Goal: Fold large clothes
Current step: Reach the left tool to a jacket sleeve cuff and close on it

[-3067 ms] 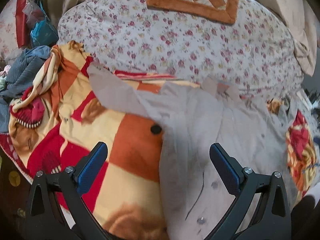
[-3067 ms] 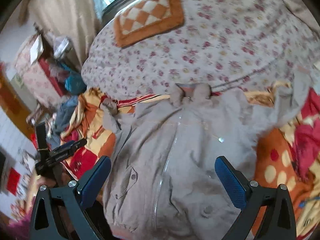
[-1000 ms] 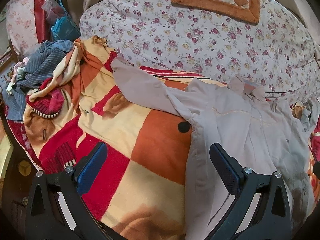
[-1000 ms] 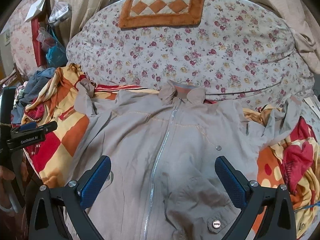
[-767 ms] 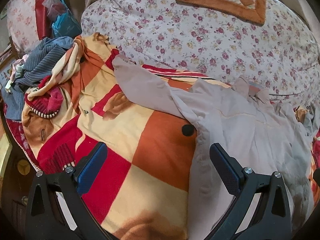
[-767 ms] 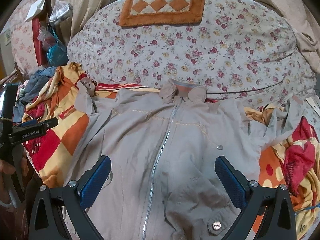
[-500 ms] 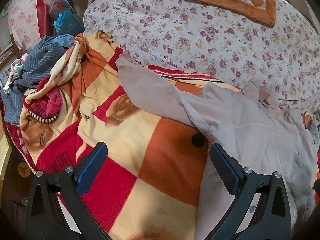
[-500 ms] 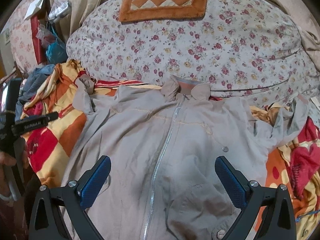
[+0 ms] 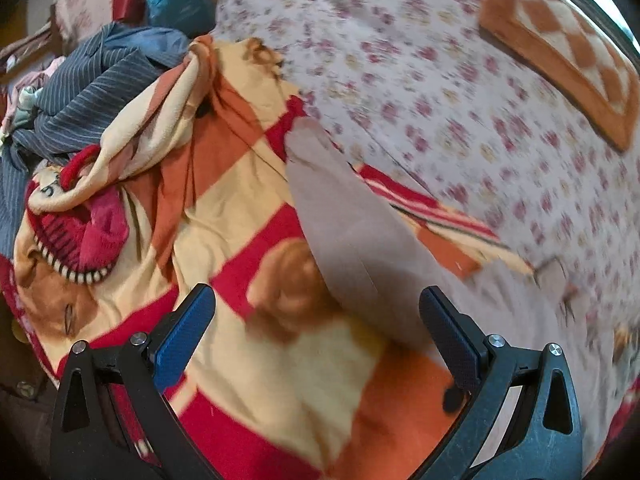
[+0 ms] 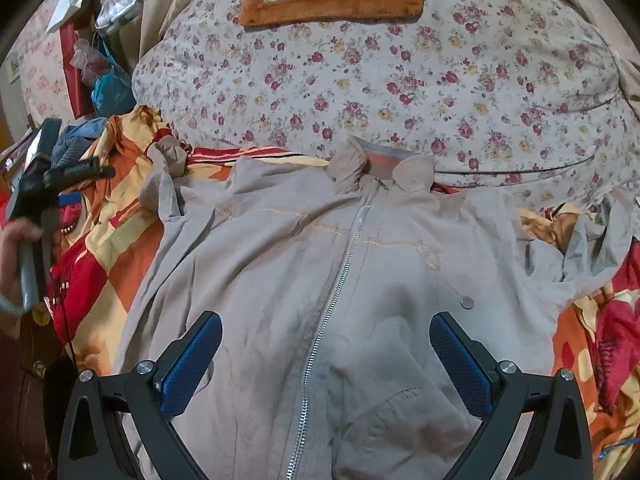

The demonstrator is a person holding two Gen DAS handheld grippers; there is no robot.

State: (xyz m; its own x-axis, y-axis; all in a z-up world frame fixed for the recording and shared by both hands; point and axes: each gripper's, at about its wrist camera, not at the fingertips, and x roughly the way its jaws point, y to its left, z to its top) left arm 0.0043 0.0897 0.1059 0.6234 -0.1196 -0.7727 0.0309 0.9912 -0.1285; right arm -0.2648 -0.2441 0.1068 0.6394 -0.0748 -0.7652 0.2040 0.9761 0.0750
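where one beige jacket (image 10: 320, 264) lies zipped on one checked blanket (image 9: 248, 248); two claws, left claw (image 9: 316, 320) and right claw (image 10: 326, 344), both agape, empty

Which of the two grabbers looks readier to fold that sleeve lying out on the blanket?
Probably the left gripper: open, with the outstretched sleeve running between its fingers. The right gripper, also open, faces the jacket's zip.
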